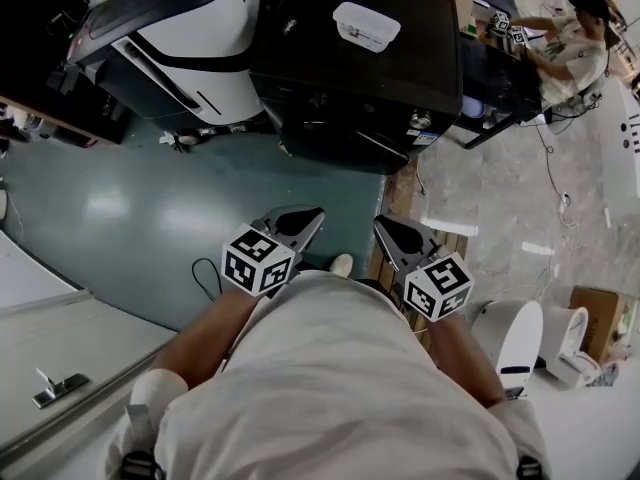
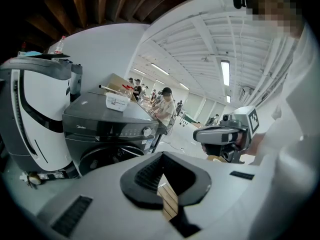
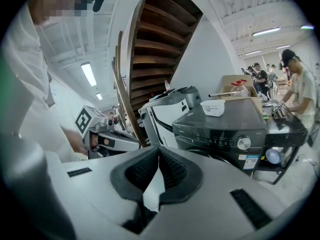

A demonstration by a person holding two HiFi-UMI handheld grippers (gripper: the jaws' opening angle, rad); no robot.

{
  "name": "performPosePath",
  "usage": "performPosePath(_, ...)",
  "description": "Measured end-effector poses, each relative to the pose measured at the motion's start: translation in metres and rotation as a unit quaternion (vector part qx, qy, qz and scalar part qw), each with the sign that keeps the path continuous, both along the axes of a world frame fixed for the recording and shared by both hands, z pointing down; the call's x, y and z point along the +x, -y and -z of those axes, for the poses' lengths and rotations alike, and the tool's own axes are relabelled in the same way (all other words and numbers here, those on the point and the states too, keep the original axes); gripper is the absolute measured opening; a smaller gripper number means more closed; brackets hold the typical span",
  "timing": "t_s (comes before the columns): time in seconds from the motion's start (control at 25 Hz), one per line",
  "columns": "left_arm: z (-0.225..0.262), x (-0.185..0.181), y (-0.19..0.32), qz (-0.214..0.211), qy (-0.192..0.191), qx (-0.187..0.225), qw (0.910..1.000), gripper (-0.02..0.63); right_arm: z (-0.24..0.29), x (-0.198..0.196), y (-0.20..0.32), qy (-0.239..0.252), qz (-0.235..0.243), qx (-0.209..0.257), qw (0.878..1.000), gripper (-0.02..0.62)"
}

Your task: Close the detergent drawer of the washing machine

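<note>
Jaws on my left gripper [image 1: 312, 214] and right gripper [image 1: 384, 224]: pressed together, empty. Washer [image 1: 360, 78] at twelve o'clock; drawer likely light, push its front.

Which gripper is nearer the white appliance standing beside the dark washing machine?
Left. In the head view the left gripper hangs short of the white appliance, toward its side; the right gripper is farther across, facing the dark washing machine.
</note>
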State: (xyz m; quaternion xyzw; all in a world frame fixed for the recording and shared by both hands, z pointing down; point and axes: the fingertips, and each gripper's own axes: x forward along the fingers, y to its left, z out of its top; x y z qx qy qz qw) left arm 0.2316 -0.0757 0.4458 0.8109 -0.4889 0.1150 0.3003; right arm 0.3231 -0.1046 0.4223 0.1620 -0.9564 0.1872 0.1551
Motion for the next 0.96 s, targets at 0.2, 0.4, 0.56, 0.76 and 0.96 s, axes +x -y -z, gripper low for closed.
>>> performPosePath(0.2,-0.002,0.003,0.001,-0.002,0.002,-0.004,1.0000,-0.005,-0.003,0.004,0.000,0.004,-0.004,-0.003,1.000,0.010)
performPosePath(0.4,-0.005,0.006,0.004,-0.002,0.003,-0.007,1.0000,-0.005,-0.005,0.008,0.002,0.005,-0.007,-0.005,1.000,0.009)
performPosePath(0.56,-0.008,0.010,0.007,-0.007,0.008,-0.012,0.9999,-0.005,-0.006,0.012,0.005,0.007,-0.010,-0.007,1.000,0.011)
performPosePath(0.76,-0.011,0.014,0.014,-0.009,0.008,-0.017,0.9998,-0.005,-0.008,0.013,0.013,0.010,-0.010,-0.008,1.000,0.009)
performPosePath(0.96,-0.011,0.015,0.019,-0.008,0.007,-0.019,0.9998,-0.005,-0.005,0.015,0.016,0.012,-0.011,-0.006,1.000,0.006)
